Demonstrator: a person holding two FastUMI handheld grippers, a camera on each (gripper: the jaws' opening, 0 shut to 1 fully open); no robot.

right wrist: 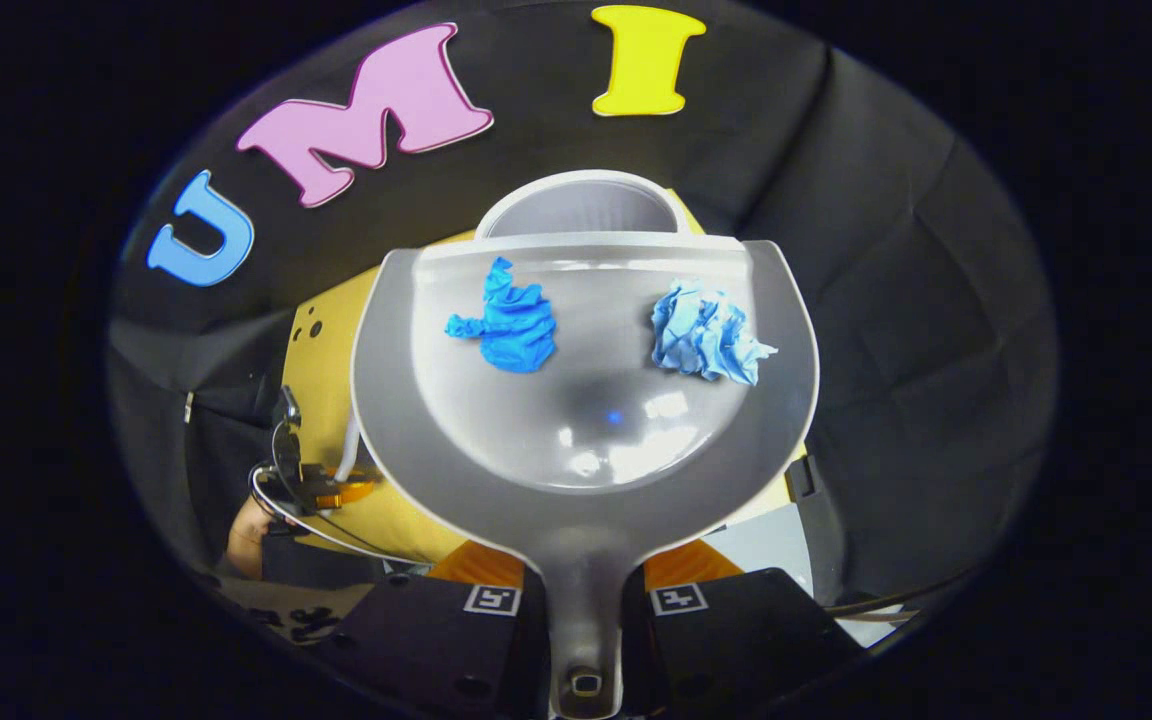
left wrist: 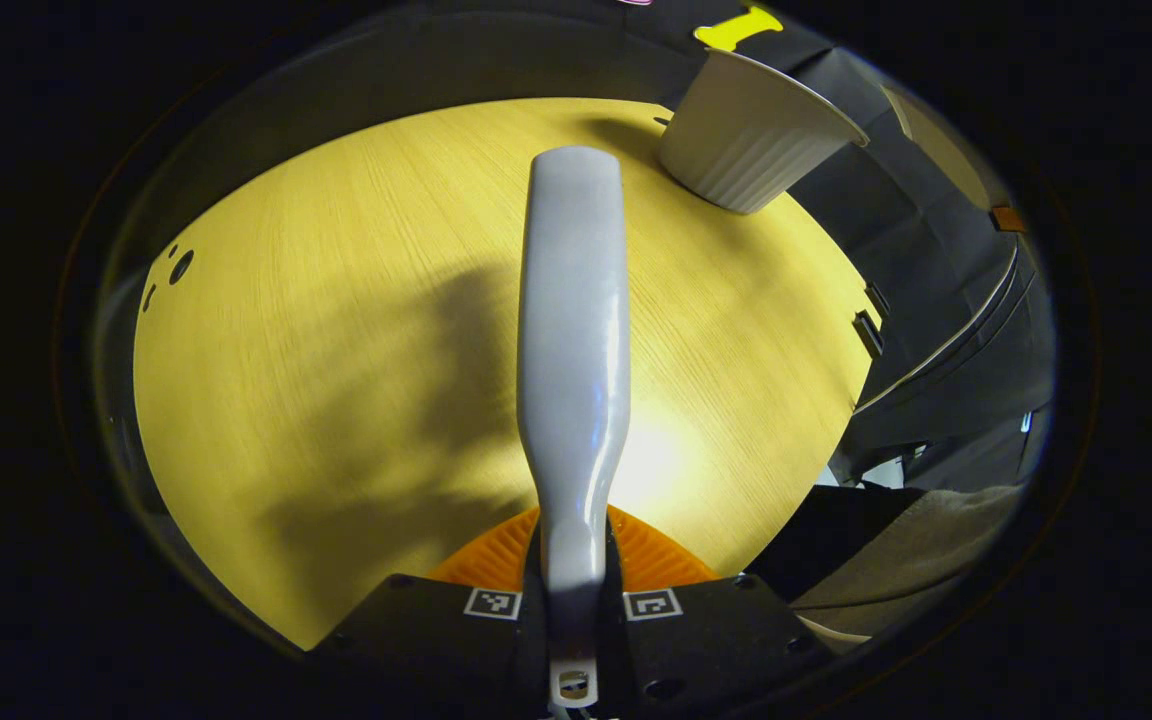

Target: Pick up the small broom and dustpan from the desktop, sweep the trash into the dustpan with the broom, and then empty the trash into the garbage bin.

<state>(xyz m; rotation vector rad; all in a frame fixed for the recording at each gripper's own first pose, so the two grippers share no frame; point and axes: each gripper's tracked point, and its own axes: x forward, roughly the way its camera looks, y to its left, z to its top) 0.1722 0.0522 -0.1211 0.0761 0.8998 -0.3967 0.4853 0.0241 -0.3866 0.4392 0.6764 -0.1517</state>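
Dustpan (right wrist: 586,400) held level in the right gripper (right wrist: 584,600), handle pinched between both fingers, pan stretching forward with its lip right at the near rim of the bin (right wrist: 581,205). Two scraps riding inside: a dark blue wad (right wrist: 511,320) on the left, a paler crumpled one (right wrist: 706,335) on the right, both near the front lip and apart from each other. Kept flat, probably so nothing slides out before the lip is over the opening. Sweeping looks finished; emptying not yet done. Next likely a forward tip of the pan, with the lip kept over the bin mouth lest a scrap drop onto the desk (right wrist: 321,370).

Broom (left wrist: 576,330) gripped by its grey handle in the left gripper (left wrist: 573,600), fingers closed on both sides of it, handle pointing out over the desk toward the bin, which stands at the far right edge. Bristles hidden; perhaps behind the camera. Parked clear of the pan, seemingly to leave the pour room. Left gripper also seen small at the left in the right gripper view, beside the desk edge.
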